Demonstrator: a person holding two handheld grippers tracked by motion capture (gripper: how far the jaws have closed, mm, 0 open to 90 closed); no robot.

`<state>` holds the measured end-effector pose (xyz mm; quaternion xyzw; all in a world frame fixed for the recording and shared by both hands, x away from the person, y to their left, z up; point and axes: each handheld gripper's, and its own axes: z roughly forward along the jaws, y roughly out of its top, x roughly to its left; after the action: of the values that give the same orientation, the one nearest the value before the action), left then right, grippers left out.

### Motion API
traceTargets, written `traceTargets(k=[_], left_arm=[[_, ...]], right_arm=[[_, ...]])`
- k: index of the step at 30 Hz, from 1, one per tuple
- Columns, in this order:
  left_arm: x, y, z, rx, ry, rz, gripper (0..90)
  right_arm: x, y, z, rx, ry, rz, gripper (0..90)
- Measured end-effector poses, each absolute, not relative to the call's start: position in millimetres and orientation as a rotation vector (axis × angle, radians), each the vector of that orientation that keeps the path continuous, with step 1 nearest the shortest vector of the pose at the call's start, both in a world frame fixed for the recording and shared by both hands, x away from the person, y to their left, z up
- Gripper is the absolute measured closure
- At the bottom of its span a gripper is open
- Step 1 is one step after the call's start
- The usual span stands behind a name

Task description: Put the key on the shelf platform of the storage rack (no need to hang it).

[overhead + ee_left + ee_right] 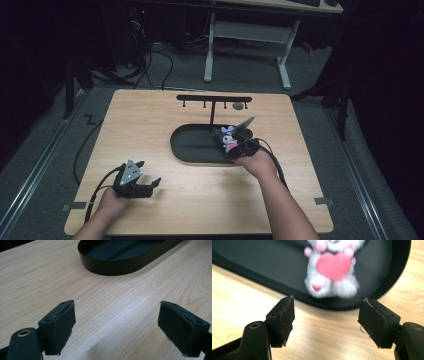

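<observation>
- A small plush toy [332, 267] is found in the right end of the black oval tray [190, 150]; it is white with pink paws and a pink heart on its front, and in the high view [229, 138] a dark hooded head with a pale face is made out.
- In the right gripper view the toy is blurred; a small pink mark on one foot is noted, but no writing, brand or label can be read on the toy, the tray or the grippers.
- The toy is seen beyond the jaw tips of the right gripper [326, 315], not between them; the jaws are held wide apart, with nothing clasped, over the bare wood just outside the tray's near rim [337, 307].
- In the high view the right gripper [243, 145] is placed at the tray's right end, just beside the toy, with the right hand [257, 162] behind it and the forearm brought in from the bottom edge.
- A black stand [213, 100] with a crossbar and short pegs rises at the far side of the tray.
- The left gripper [116, 322] is kept well apart from the tray, low over the wooden table [150, 115] near its front left, held by the left hand [111, 202]; its jaws are spread wide and hold nothing, and they are pointed towards the tray's left end [110, 266].
</observation>
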<state>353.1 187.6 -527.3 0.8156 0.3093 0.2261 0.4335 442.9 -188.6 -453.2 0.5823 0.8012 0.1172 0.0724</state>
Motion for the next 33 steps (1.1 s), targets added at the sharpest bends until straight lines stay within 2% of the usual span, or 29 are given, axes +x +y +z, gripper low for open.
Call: traceTargets(k=[22, 33], left_arm=[[353, 186, -528, 2.039, 0.768, 0.567, 15.4], [353, 186, -528, 2.041, 0.766, 0.568, 15.4]], right_arm=[[379, -218, -462, 1.728, 2.377, 0.467, 27.4], [343, -216, -487, 1.568, 2.345, 0.643, 27.2]])
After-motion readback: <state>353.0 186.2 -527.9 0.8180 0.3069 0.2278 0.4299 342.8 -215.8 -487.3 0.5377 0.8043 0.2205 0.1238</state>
